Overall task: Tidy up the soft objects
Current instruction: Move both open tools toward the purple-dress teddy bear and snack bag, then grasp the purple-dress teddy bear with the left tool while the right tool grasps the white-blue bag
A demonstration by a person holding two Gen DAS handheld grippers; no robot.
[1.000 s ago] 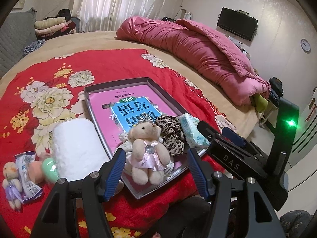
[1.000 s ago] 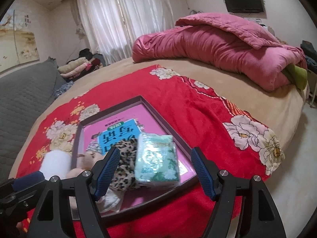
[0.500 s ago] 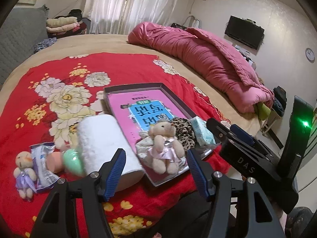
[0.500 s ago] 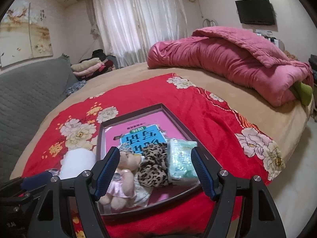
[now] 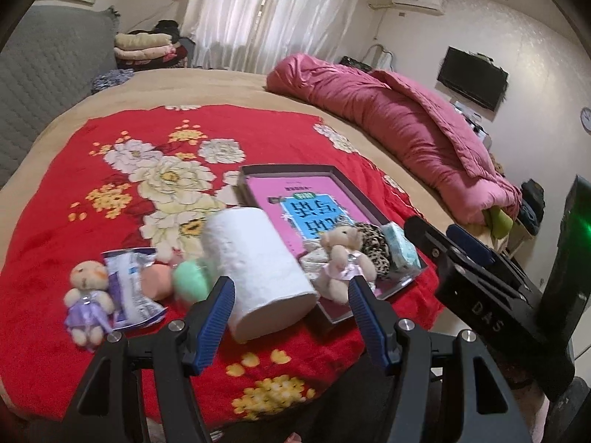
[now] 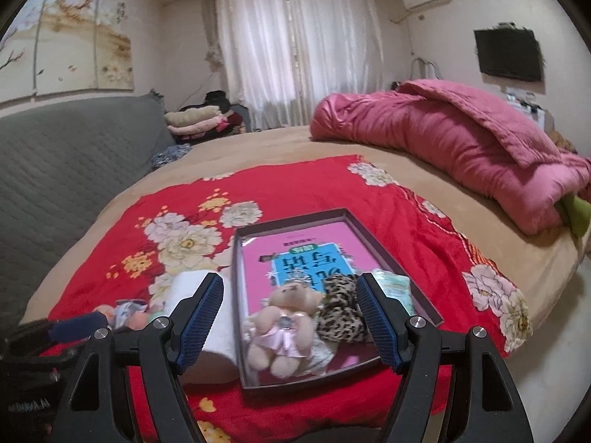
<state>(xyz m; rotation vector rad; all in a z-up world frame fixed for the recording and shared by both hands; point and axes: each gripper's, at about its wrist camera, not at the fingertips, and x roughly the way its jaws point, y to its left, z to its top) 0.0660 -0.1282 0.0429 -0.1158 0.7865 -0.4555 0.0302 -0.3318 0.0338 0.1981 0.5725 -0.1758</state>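
A dark shallow box (image 5: pixel 347 184) (image 6: pixel 388 251) with a pink lining lies on the red floral blanket. In it sit a beige bear in a pink dress (image 5: pixel 341 264) (image 6: pixel 282 326), a leopard-print scrunchie (image 5: pixel 376 249) (image 6: pixel 338 313) and a tissue pack (image 5: pixel 400 247) (image 6: pixel 395 288). Left of the box lie a white towel roll (image 5: pixel 258 269) (image 6: pixel 207 328), a green ball (image 5: pixel 190 280), a peach ball (image 5: pixel 157 280), a plastic packet (image 5: pixel 131 288) and a bear in purple (image 5: pixel 86 297). My left gripper (image 5: pixel 291 304) is open above the roll's near end. My right gripper (image 6: pixel 290 315) is open, framing the pink-dressed bear.
A rumpled pink duvet (image 5: pixel 399 118) (image 6: pixel 454 136) lies across the far right of the bed. A grey padded headboard (image 6: pixel 66 162) stands at left with folded bedding (image 5: pixel 142 46) behind. The bed's edge drops to the floor at right (image 6: pixel 546 332).
Both grippers have pulled back and swung left, so the towel roll now sits between the left fingers and the bear between the right ones. Jaws stayed open; nothing was picked up.
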